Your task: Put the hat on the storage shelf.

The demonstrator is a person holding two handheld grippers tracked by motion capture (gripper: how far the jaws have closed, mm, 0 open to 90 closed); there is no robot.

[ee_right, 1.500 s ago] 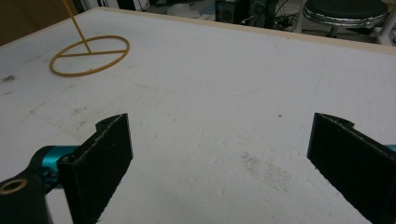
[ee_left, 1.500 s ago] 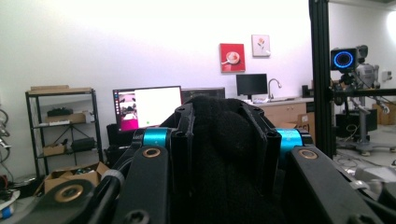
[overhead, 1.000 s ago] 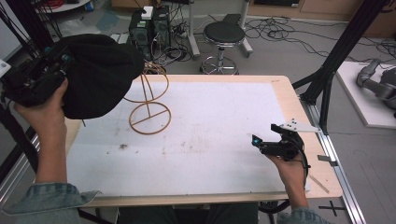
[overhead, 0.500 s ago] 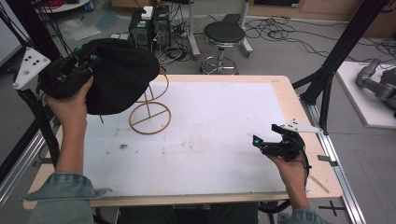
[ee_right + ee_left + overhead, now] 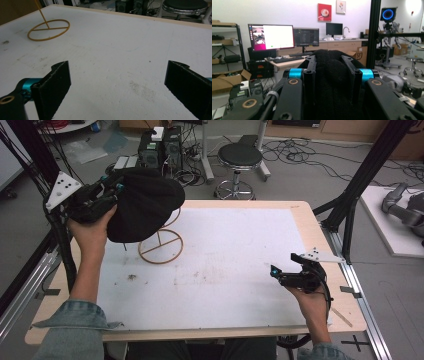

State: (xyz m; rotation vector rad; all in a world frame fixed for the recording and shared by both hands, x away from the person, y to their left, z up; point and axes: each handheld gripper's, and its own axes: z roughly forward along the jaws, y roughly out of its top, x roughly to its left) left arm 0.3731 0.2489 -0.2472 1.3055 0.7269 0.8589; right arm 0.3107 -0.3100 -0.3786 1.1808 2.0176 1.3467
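Observation:
A black knit hat (image 5: 145,210) hangs above the back left of the table, with my left gripper (image 5: 117,187) shut on its edge. In the left gripper view the hat (image 5: 332,82) bulges between the jaws of the left gripper (image 5: 329,62). Under it stands a gold wire stand (image 5: 161,246), its top hidden by the hat. Its ring base (image 5: 48,30) lies flat on the white mat. My right gripper (image 5: 274,270) rests low near the table's front right, open (image 5: 117,77), with nothing between its jaws.
The white mat (image 5: 235,245) covers most of the wooden table. A black frame post (image 5: 350,215) rises at the right edge. A round stool (image 5: 240,157) and computer boxes (image 5: 160,145) stand on the floor behind the table.
My left gripper has carried the hat to the right, from beyond the table's left edge to over the wire stand. The right gripper has stayed put.

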